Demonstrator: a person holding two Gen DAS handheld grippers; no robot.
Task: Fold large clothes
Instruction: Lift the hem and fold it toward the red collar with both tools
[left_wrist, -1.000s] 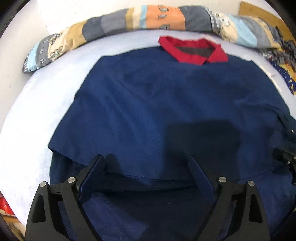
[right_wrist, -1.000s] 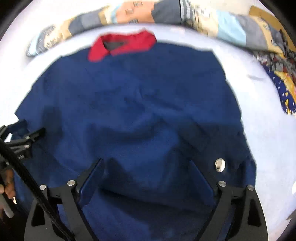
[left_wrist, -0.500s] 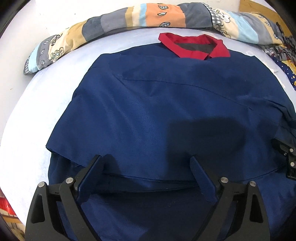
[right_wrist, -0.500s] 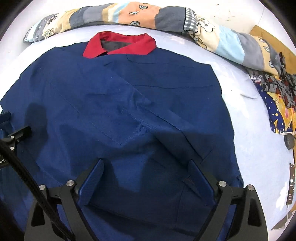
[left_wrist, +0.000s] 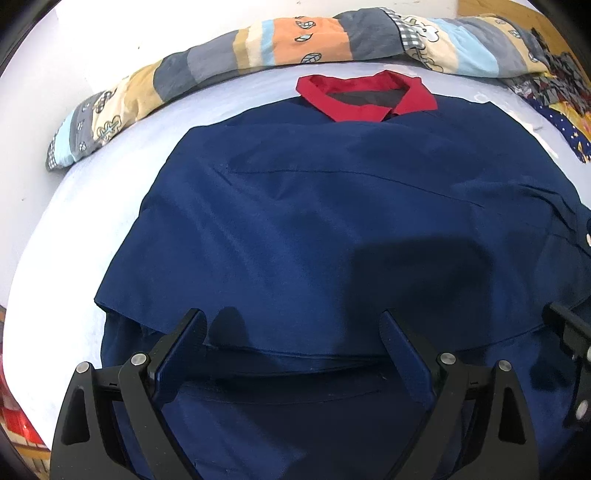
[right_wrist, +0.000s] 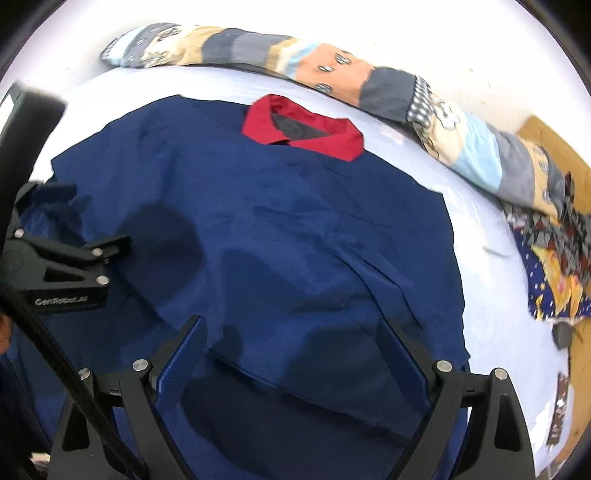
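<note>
A large navy shirt with a red collar lies spread on the white bed, collar at the far end, its sides folded in over the middle. My left gripper hovers open above the shirt's near folded edge, nothing between its fingers. In the right wrist view the same shirt fills the middle, red collar at the top. My right gripper is open over the near right part of the shirt. The left gripper's body shows at the left edge there.
A long patchwork bolster runs along the far side of the white bed. Patterned cloth is piled at the right edge, with a wooden board behind it. A small dark object lies on the sheet at right.
The right gripper's view has swung: the collar now sits further right and the left gripper appears larger at its left. The left gripper has barely moved. The shirt lies as before.
</note>
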